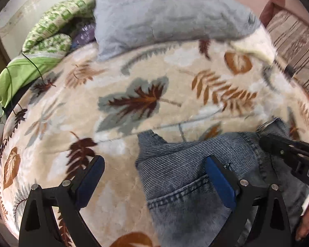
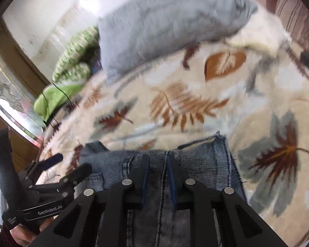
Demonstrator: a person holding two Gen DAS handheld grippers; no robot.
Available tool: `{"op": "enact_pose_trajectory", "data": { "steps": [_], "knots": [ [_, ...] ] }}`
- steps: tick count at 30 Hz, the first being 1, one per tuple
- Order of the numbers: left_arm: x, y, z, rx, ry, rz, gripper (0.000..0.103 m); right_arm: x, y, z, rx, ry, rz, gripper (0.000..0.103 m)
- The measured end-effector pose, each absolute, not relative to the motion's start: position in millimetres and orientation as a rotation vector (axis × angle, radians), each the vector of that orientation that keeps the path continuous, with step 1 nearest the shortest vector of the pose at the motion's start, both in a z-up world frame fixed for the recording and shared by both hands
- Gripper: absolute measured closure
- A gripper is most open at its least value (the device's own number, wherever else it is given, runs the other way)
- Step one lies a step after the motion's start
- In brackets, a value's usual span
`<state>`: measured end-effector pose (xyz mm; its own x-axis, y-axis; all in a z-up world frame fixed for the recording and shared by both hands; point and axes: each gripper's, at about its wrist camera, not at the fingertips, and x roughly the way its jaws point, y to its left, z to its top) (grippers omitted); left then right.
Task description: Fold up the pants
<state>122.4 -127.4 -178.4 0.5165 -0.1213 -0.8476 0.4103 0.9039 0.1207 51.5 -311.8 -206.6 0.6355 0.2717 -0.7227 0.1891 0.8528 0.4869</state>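
Observation:
Faded blue jeans [image 1: 187,164] lie bunched on a beige leaf-patterned blanket [image 1: 134,78]. My left gripper [image 1: 155,177] is open, its blue-padded fingers [image 1: 220,181] wide apart, hovering over the jeans' left edge. In the right wrist view the jeans [image 2: 195,160] fill the lower centre and my right gripper [image 2: 158,177] is shut on their seam fold. The left gripper also shows open at lower left in the right wrist view [image 2: 70,166]. The right gripper's black body shows at the right edge of the left wrist view [image 1: 288,150].
A grey pillow [image 1: 166,10] lies at the bed's far side, with green patterned bedding [image 1: 51,33] and a thin black cable [image 1: 31,61] to its left. A striped brown cushion [image 1: 294,47] sits far right. A window [image 2: 6,94] is at left.

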Motion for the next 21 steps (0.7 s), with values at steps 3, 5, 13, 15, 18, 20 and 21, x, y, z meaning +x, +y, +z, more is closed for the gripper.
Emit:
{"op": "enact_pose_trajectory", "data": {
  "steps": [3, 5, 13, 15, 18, 20, 21],
  "knots": [
    [126, -129, -194, 0.330, 1.012, -0.321, 0.004, 55, -308, -206, 0.533, 0.891, 0.058, 0.083],
    [127, -123, -191, 0.289, 1.024, -0.330, 0.004, 54, -308, -205, 0.529, 0.891, 0.065, 0.083],
    [93, -83, -169, 0.214, 1.019, -0.353, 0.005, 20, -338, -194, 0.665, 0.869, 0.091, 0.082],
    [83, -71, -168, 0.186, 1.033, -0.370, 0.005, 7, -349, -193, 0.699, 0.851, 0.094, 0.077],
    [70, -56, -166, 0.142, 1.061, -0.393, 0.005, -9, -368, -196, 0.766, 0.830, 0.089, 0.032],
    [61, -49, -164, 0.110, 1.062, -0.410, 0.005, -19, -377, -195, 0.786, 0.801, 0.099, 0.028],
    [56, -46, -162, 0.093, 1.060, -0.428, 0.005, -24, -382, -196, 0.797, 0.795, 0.111, 0.028]
  ]
}}
